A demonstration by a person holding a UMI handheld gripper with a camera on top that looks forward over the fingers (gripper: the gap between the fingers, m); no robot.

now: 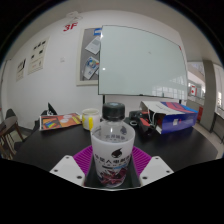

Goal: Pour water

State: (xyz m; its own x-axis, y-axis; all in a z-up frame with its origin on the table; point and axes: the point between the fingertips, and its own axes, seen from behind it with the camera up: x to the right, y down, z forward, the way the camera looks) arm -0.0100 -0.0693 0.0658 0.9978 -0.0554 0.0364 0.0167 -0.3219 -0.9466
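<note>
A clear plastic water bottle [112,148] with a black cap and a white label with dark print and red marks stands upright between my gripper's fingers. My gripper [112,170] is shut on the bottle, the magenta pads [72,162] pressing its label from both sides. The bottle's base is hidden below the fingers. Beyond the bottle a yellow cup [91,118] stands on the dark table [40,148].
A colourful box [60,121] lies at the left of the table, a chair [10,130] further left. A blue and red box [172,116] and dark items sit at the right. A whiteboard [140,62] hangs on the far wall.
</note>
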